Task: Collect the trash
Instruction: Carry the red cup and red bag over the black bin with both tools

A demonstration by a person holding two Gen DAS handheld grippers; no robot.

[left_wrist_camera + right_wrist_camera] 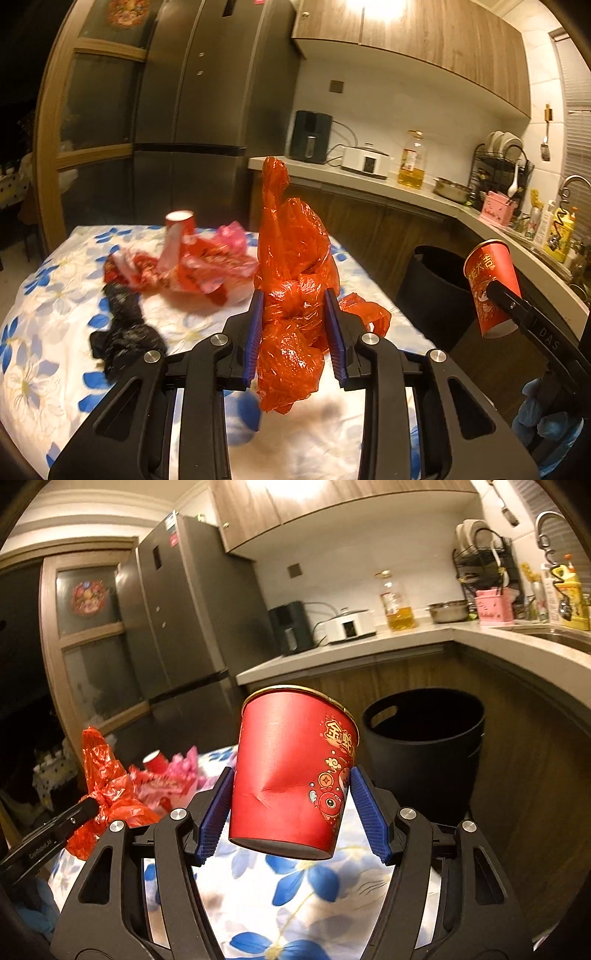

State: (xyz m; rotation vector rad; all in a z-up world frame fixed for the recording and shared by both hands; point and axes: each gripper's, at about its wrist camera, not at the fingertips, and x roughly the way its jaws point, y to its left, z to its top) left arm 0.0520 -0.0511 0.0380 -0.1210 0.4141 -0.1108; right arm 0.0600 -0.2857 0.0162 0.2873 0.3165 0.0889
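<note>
My left gripper (294, 295) is shut on a crumpled orange plastic bag (291, 266) and holds it above the flowered table (55, 332). My right gripper (291, 775) is shut on a dented red paper cup (291, 775), held upright above the table's edge; the cup also shows in the left wrist view (489, 284). A black trash bin (424, 746) stands open on the floor just right of the table, beyond the cup. On the table lie red and white wrappers (199, 266), another red cup (180, 221) and a black plastic bag (122, 328).
A kitchen counter (369, 184) runs behind the bin and curves to the right, with an oil bottle (410, 162), a white cooker (365, 162), a dish rack (498, 166) and a sink. A dark fridge (192, 110) stands behind the table.
</note>
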